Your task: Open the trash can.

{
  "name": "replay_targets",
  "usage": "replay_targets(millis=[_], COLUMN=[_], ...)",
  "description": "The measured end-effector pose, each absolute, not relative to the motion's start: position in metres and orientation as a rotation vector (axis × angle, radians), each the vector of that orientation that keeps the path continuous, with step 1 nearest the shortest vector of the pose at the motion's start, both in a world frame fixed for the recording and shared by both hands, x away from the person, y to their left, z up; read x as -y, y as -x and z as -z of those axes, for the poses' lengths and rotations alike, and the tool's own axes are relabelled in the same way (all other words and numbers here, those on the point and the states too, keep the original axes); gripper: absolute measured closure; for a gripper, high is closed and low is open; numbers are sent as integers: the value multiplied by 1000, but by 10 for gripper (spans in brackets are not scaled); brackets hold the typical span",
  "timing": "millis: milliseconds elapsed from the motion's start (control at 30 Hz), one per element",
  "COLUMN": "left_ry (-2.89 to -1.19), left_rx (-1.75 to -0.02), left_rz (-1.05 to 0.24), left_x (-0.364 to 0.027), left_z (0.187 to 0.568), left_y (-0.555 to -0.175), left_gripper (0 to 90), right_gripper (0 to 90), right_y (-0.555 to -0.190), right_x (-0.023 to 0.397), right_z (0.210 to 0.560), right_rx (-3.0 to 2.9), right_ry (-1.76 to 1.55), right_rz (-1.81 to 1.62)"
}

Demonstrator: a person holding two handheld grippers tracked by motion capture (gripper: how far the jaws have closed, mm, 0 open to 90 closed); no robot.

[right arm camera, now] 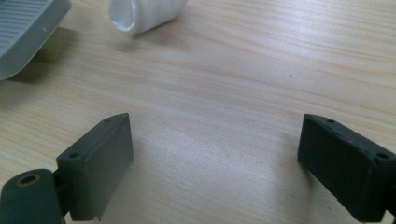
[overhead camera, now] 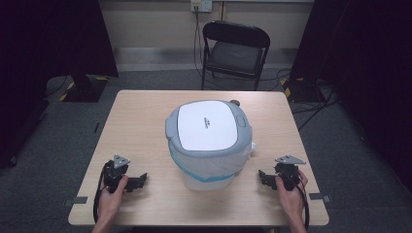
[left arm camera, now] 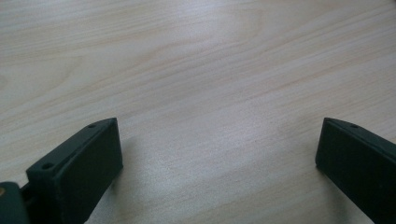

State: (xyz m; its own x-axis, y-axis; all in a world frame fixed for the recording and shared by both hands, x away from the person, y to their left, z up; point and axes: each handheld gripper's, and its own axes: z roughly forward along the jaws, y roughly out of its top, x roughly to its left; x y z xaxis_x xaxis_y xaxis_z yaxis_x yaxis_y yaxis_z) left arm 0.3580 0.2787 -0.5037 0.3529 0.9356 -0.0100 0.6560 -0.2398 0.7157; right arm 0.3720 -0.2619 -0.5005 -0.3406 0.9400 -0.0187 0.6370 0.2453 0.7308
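One small waste bin (overhead camera: 209,145) with a white-and-grey lid stands in the middle of the wooden table (overhead camera: 145,111), lid down, and a clear bag liner with a blue band hangs out around its rim. The bin sits between my two grippers and well apart from both. My left gripper (overhead camera: 138,180) rests on the table at the near left, its jaws spread wide with nothing but bare wood between them. My right gripper (overhead camera: 262,177) rests at the near right, also wide open and empty; in the right gripper view, a fold of the white liner (right arm camera: 144,14) lies ahead. I judge that the work has not started yet. The next move asks me to bring both grippers inward to the bin, probably to its lid or its liner.
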Motion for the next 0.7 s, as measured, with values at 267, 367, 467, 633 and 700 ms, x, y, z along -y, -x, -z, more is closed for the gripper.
replay_targets(millis=[267, 367, 467, 633, 700], left_ry=[-1984, -1984, -1981, -2015, -2000], left_rx=[-1388, -1380, -1369, -1312, -1290], left_rz=[-578, -579, -568, -535, -539], left_x=[-278, -278, -276, -266, -260], left_z=[503, 503, 501, 493, 488], left_y=[-351, -348, -346, -345, -344], left_gripper=[6, 25, 103, 152, 165], right_gripper=[105, 111, 149, 159, 158], right_y=[-368, -365, -363, -362, -361], right_x=[262, 261, 260, 254, 246], right_z=[500, 500, 497, 491, 484], right_rx=[-2080, -2097, -2109, -2129, -2147], right_ry=[-1422, -1413, -1430, -1449, -1405], right_rz=[-885, -889, -898, -956, -956])
